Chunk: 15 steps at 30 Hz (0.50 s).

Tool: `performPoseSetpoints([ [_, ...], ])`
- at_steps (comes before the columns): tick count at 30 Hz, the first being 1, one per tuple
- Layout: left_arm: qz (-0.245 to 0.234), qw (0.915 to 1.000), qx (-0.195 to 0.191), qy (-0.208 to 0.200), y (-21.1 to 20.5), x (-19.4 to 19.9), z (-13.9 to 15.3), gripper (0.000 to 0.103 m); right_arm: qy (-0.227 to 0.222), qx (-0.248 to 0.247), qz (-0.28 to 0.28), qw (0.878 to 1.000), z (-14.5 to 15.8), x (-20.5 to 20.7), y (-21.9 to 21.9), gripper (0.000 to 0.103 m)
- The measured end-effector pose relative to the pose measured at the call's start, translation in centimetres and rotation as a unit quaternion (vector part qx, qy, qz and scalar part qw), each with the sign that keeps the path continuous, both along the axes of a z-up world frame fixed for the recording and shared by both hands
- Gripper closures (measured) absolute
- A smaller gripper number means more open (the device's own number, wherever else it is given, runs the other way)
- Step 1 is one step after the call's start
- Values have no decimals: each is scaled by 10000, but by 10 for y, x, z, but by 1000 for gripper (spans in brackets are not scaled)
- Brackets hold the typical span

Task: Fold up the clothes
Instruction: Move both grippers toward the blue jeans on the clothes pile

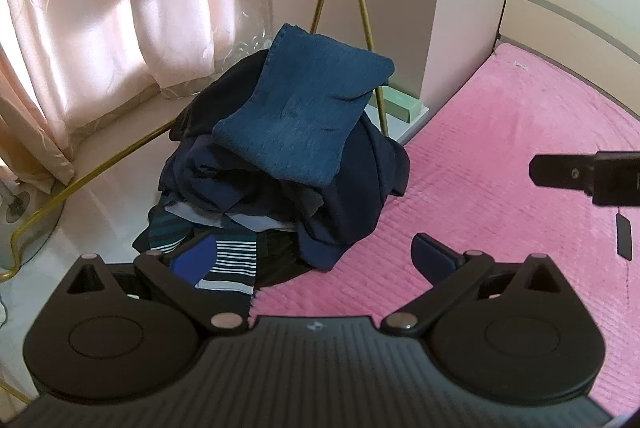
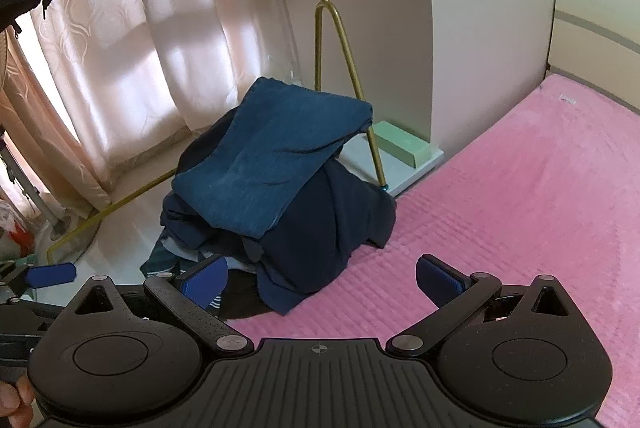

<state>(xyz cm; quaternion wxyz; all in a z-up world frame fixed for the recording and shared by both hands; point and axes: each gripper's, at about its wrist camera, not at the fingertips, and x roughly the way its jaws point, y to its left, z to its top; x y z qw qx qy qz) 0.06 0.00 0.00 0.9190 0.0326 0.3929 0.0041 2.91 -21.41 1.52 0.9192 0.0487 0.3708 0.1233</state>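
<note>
A heap of dark clothes [image 1: 280, 164] sits at the corner of the pink bed [image 1: 500, 188], a folded blue garment [image 1: 304, 112] on top, striped pieces beneath. The left hand-held gripper [image 1: 316, 260] and right hand-held gripper [image 2: 320, 280] both gape wide, holding nothing.
</note>
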Motion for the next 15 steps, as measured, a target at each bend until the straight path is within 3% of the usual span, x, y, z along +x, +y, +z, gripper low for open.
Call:
performPoseSetpoints([
  [6,-1,9997,-149,187,0,6,-1,1,-159,-267,-19,9995,-1,1,4,0],
  [15,-68,9993,-279,225,7,18,-5,1,-18,101,66,9999,-10,8,-1,0],
])
